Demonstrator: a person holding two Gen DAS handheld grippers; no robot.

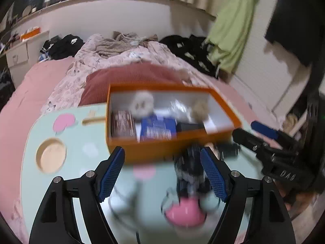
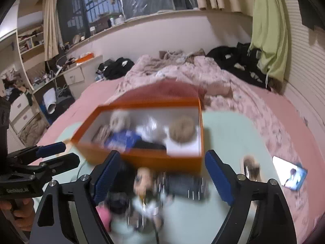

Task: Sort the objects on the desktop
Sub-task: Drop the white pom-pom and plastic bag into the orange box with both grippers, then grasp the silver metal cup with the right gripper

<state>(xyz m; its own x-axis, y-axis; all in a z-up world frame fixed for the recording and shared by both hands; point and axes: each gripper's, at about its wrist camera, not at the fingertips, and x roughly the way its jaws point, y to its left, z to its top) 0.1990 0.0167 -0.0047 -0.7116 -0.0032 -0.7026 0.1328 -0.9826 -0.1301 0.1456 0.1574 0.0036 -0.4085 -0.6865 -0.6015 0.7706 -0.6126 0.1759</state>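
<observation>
An orange box [image 1: 162,150] sits on a pale green bed table [image 1: 77,162]; it also shows in the right wrist view [image 2: 142,158]. It holds a white plush, a tan plush, a blue packet and other small items. In front of it lie a doll with a pale face [image 2: 142,183], a dark object [image 2: 182,187] and a pink object [image 1: 184,213], all blurred. My left gripper [image 1: 162,172] is open just before the box. My right gripper [image 2: 162,179] is open above the doll. The right gripper also shows in the left wrist view [image 1: 262,136].
A phone [image 2: 289,174] with its screen lit lies at the table's right edge. A round cup recess [image 1: 51,155] is in the table's left part. The table stands on a pink bed with a crumpled quilt [image 2: 182,75] and dark clothes behind.
</observation>
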